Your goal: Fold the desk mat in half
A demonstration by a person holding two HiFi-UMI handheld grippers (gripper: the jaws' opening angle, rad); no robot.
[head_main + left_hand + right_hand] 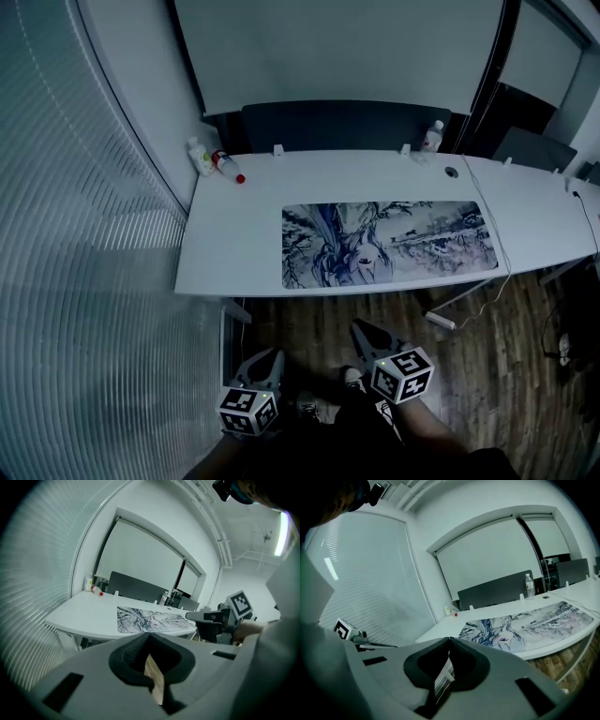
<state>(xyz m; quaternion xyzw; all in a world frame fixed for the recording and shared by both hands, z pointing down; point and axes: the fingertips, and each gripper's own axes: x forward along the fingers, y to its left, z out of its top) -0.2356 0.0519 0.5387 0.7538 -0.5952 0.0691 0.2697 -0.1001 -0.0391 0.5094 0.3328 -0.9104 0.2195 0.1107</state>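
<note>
Left gripper and right gripper: jaws together, nothing held, both short of desk. Desk mat lies flat, unfolded.

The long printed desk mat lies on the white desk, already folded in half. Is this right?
No. The long printed desk mat lies on the white desk spread flat, not folded in half; the head view shows it.
</note>
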